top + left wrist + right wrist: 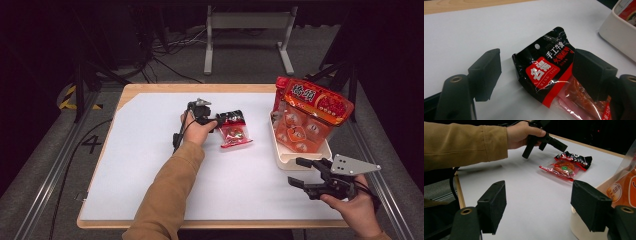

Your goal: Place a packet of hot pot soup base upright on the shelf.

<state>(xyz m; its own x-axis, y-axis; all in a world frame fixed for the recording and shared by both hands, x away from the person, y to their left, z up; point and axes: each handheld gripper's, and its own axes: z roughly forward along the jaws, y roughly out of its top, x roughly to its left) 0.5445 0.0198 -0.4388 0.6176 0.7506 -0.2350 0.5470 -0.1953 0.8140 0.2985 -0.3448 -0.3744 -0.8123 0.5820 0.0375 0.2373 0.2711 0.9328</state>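
Now my left gripper point(223, 121) has its jaws spread either side of the black top of the sauce packet point(550, 72) lying flat on the white table point(150, 150), ready to pinch it, while my right gripper point(299, 172) waits open beside the tub point(287, 159).

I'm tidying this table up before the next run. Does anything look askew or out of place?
Yes. The big orange snack bag stands tilted in the cream plastic bin, jutting well above its rim. The small black-and-red sauce packet lies loose and crumpled on the white table sheet, between the open left gripper fingers.
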